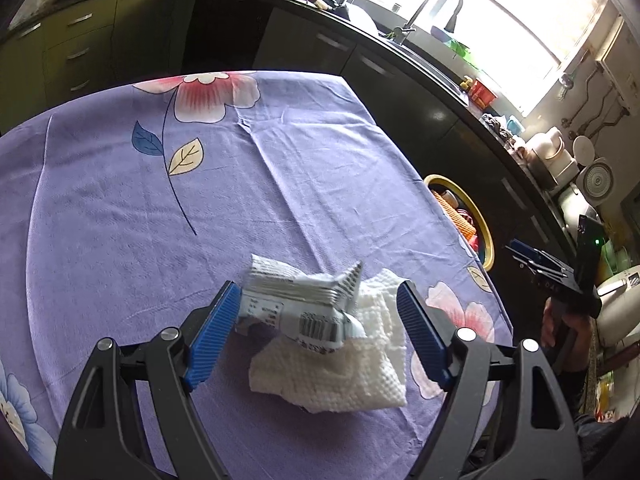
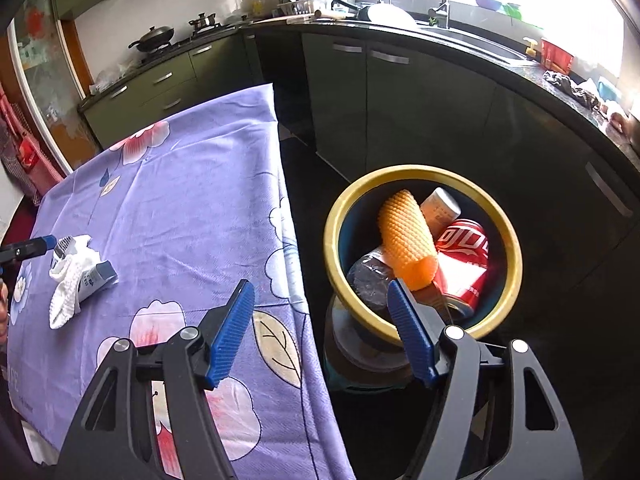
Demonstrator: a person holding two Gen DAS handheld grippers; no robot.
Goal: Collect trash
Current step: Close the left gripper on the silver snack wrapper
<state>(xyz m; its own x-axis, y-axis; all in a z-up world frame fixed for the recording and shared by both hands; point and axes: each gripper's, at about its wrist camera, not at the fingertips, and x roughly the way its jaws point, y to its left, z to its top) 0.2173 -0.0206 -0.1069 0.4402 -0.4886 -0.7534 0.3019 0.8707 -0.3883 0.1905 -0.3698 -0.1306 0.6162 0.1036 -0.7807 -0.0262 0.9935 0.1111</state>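
On the purple flowered tablecloth lie a crumpled wrapper and a white paper towel, touching each other; the left gripper stands open around them, its left pad just beside the wrapper, gripping nothing. The right gripper is open and empty above the table edge. Beside the table stands the yellow-rimmed bin, holding an orange foam sleeve, a red can and a plastic bottle.

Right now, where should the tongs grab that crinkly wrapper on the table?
Take the wrapper across its folded middle, coming down from above with the open left tongs straddling it. It lies flat on the paper towel, long side running between the pads, so pinching its narrow width probably holds best without catching the towel.
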